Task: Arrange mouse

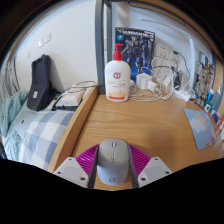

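Observation:
A grey computer mouse (112,160) sits between my two fingers, its nose pointing away over the wooden desk (130,122). The pink pads (87,157) press against both of its sides, so my gripper (112,166) is shut on the mouse. The mouse's underside and whether it touches the desk are hidden.
A white pump bottle with a red label (118,76) stands at the desk's far edge, with white cables and adapters (158,86) beside it and a poster (135,50) behind. A blue mouse pad (200,126) lies to the right. A bed (38,130) lies left of the desk.

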Motion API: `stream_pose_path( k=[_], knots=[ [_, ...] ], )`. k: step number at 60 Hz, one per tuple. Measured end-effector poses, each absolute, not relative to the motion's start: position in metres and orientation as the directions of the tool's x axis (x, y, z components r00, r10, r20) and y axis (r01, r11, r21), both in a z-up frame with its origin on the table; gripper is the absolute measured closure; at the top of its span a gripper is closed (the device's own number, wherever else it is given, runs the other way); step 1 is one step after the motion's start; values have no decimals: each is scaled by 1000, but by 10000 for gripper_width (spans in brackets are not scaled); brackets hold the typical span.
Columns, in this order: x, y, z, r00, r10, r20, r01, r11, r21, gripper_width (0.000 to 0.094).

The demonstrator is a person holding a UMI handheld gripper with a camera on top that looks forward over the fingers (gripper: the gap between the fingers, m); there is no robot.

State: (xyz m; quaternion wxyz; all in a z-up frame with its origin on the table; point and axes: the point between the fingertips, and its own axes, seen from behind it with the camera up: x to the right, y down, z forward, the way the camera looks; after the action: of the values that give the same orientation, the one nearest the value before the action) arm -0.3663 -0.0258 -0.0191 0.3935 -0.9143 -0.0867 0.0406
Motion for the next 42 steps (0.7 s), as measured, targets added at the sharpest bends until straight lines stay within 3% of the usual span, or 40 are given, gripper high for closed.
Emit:
stream_pose_path(
  k=[15, 29, 34, 42],
  knots=[
    [-367, -34, -23, 978, 208, -6, 150, -721, -676, 620],
    [-364, -35, -17, 968, 251, -24, 177, -747, -641, 625],
    [-349, -28, 10, 968, 247, -33, 164, -730, -664, 625],
    [-292, 2, 91, 976, 217, 7, 148, -644, -750, 626]
  ],
)
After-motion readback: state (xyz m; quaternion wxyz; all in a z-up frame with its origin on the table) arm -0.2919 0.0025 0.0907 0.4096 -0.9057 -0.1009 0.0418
